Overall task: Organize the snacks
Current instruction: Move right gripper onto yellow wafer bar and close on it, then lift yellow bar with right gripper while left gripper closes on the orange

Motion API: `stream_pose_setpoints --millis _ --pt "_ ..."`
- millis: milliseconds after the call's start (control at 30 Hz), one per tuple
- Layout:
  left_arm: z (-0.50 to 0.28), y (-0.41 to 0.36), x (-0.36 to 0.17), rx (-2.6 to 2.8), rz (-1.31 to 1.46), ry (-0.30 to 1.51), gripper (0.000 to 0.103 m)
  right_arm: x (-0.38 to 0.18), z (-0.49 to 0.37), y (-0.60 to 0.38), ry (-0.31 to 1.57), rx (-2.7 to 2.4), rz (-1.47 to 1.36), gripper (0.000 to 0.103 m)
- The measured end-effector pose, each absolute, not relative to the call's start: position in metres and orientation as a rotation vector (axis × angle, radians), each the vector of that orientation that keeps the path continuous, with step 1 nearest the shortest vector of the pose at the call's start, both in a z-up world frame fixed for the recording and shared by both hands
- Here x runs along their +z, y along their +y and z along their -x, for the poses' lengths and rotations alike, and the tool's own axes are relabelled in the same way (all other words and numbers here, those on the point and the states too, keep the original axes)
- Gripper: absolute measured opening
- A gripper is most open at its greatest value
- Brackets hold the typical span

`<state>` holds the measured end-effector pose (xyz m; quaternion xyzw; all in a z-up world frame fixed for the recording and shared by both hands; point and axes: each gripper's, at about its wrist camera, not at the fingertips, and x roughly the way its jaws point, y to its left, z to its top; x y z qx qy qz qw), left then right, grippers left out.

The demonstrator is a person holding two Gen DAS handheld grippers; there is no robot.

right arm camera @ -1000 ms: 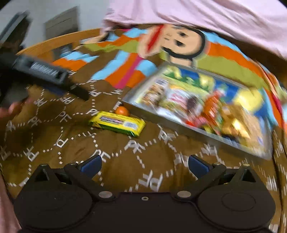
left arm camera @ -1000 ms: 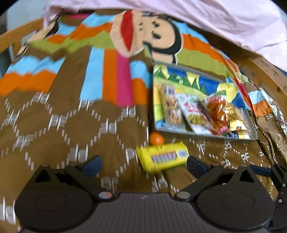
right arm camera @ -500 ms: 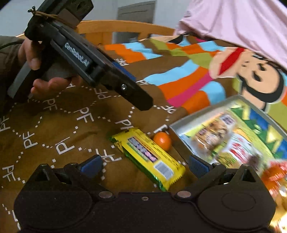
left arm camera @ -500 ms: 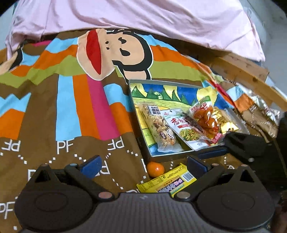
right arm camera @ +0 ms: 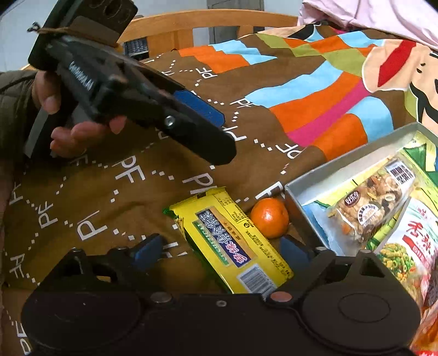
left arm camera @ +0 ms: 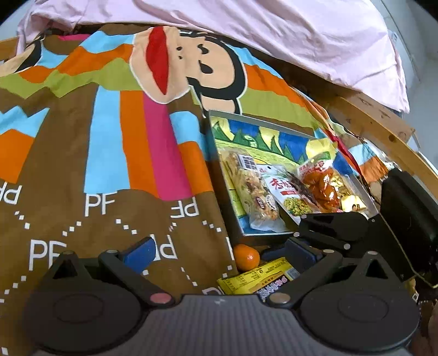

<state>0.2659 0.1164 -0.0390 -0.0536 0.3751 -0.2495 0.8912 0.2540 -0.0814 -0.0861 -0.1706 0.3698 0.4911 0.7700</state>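
Observation:
A yellow snack packet (right arm camera: pixel 232 241) (left arm camera: pixel 254 276) lies on the brown bedspread beside a small mandarin (right arm camera: pixel 269 217) (left arm camera: pixel 246 257). Just behind them sits a tin tray (right arm camera: pixel 342 161) (left arm camera: pixel 273 128) holding several snack bags. My right gripper (right arm camera: pixel 221 250) straddles the yellow packet; its jaws are closing and the blue pads stand just off the packet's sides. It enters the left wrist view from the right. My left gripper (left arm camera: pixel 219 252) (right arm camera: pixel 227 135), held in a hand, hovers open to the left of the packet with nothing gripped.
A pink quilt (left arm camera: pixel 273 35) is bunched at the far end of the bed. The wooden bed frame (left arm camera: pixel 377 128) (right arm camera: pixel 191 24) runs behind and to the right of the tray. The cartoon bedspread (left arm camera: pixel 109 153) stretches to the left.
Both grippers came down and closer to the yellow packet. The right one swung round from the tray side to straddle the packet, and its jaws narrowed.

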Motion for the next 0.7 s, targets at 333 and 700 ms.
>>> stream_pose_setpoints --millis 333,700 --pt "-0.258 0.093 -0.041 -0.578 0.012 0.768 0.103 -0.068 -0.226 -0.105 0.886 0.956 0.39 0.055" --pt "-0.244 0.068 -0.041 -0.576 -0.106 0.76 0.103 -0.064 -0.179 -0.158 1.007 0.569 0.196 0.056"
